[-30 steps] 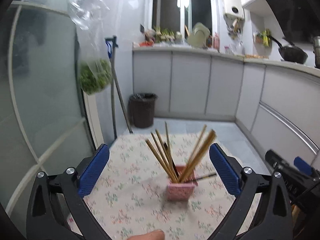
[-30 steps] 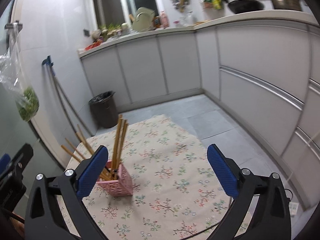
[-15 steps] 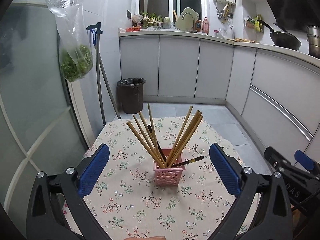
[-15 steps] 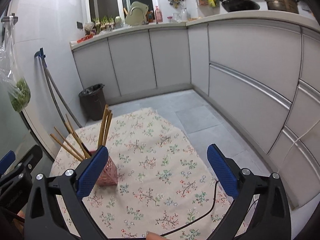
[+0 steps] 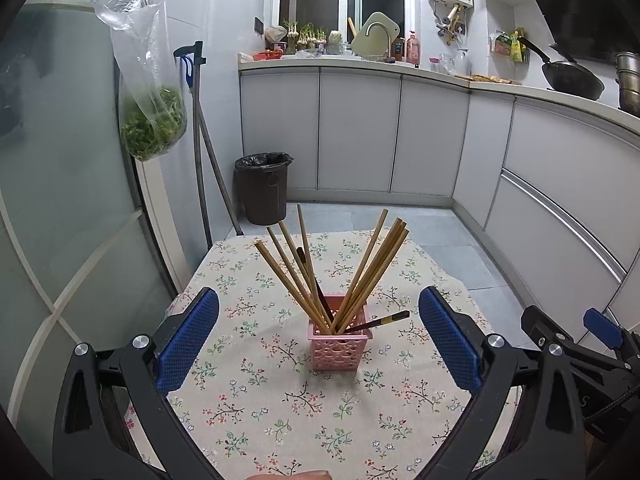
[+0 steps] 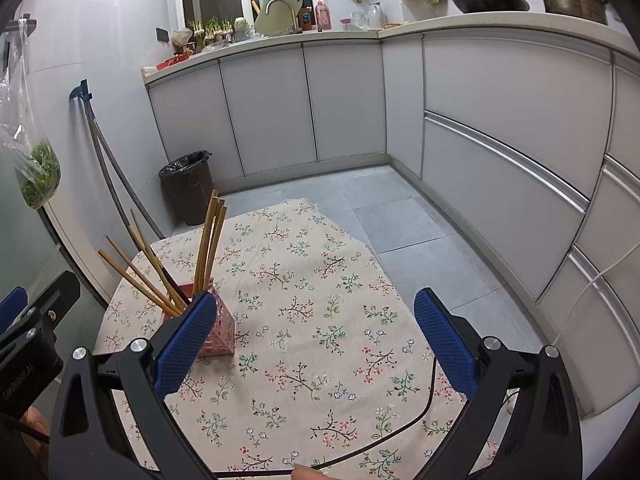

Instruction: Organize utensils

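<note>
Above the table (image 5: 256, 408), left gripper (image 5: 319, 338) fingers wide apart, empty

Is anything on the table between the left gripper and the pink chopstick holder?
Nothing visible. Only bare flowered tablecloth lies between the open left gripper and the pink holder, which stands straight ahead with its chopsticks fanned upward.

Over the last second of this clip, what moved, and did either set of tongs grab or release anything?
Both views settled and drew back slightly: the pink holder went from blurred and close to sharp, with more tablecloth showing. In the right view it slid left, now partly behind the right tongs' left finger. Nothing was gripped or released; left tongs and right stayed open and empty. The chopsticks remain in the holder.
</note>
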Demonstrator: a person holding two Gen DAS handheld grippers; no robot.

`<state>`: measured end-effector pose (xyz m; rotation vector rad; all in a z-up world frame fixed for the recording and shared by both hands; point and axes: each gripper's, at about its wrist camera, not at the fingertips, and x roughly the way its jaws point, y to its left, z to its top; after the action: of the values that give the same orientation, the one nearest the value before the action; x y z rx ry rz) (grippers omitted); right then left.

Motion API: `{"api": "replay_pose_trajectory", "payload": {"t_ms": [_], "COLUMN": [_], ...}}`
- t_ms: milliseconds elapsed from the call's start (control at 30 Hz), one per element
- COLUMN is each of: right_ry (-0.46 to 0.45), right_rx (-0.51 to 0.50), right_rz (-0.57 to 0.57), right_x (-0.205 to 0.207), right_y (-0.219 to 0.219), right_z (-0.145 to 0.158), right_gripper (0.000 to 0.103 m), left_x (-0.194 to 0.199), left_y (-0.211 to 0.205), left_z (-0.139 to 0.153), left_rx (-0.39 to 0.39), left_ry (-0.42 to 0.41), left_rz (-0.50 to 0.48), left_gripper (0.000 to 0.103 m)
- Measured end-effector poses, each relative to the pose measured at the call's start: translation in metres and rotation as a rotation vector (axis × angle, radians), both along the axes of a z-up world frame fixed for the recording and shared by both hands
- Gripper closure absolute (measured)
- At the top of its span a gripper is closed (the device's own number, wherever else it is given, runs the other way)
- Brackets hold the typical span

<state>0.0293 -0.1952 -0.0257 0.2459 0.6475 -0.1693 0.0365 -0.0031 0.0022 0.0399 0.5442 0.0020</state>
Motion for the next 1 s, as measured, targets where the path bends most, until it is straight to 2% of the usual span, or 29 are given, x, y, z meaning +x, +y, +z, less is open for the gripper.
{"api": "replay_pose_trajectory", "payload": {"t_ms": [1000], "right_ry": [0.03], "right_rx": [0.011], "right_rz": [0.014], "right_x": [0.0039], "right_y": [0.0024], "right_z": [-0.0065], "right_gripper": [0.007], "left_x": [0.0024], "left_y": [0.0004], "left_z": [-0.0031], "left_rx": [-0.004], "left_ry": [0.023], "left_rz": [0.013], "left_gripper": [0.007]}}
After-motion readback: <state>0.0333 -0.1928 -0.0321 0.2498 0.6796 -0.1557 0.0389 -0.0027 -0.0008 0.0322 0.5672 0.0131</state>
